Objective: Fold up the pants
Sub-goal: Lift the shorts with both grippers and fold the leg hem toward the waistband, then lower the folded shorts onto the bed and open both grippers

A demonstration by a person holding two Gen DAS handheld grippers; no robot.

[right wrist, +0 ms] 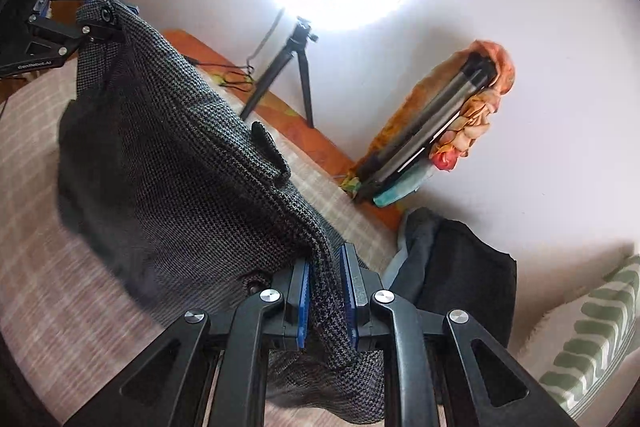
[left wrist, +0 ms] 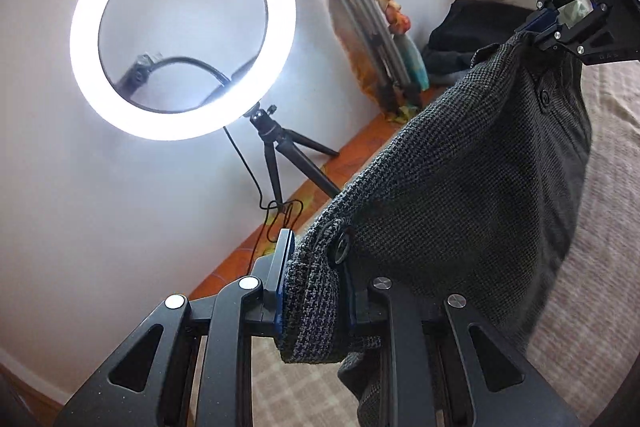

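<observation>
Both grippers are clamped on the pants [left wrist: 460, 163] right now, and the grey houndstooth cloth hangs between them, lifted clear of the bed [left wrist: 600, 227] below. The left gripper [left wrist: 312, 291] bites the waistband at the near end, right by the button [left wrist: 342, 247], blue pads squeezed tight on the fabric. Over at the far right, the right gripper [left wrist: 540, 31] pinches the other end of the waistband, also closed hard on cloth. From the right wrist view, the right gripper [right wrist: 326, 291] has a thick ridge of fabric between its pads, and the left gripper [right wrist: 94, 23] holds the far corner.

This looks like the lift-and-spread step, before any fold. Next, I'd judge, the 2 hands need to keep the waistband taut and lay the pants flat on the bed, clear of the dark clothing [right wrist: 460, 275] and the ring light [left wrist: 182, 27] by the wall.
</observation>
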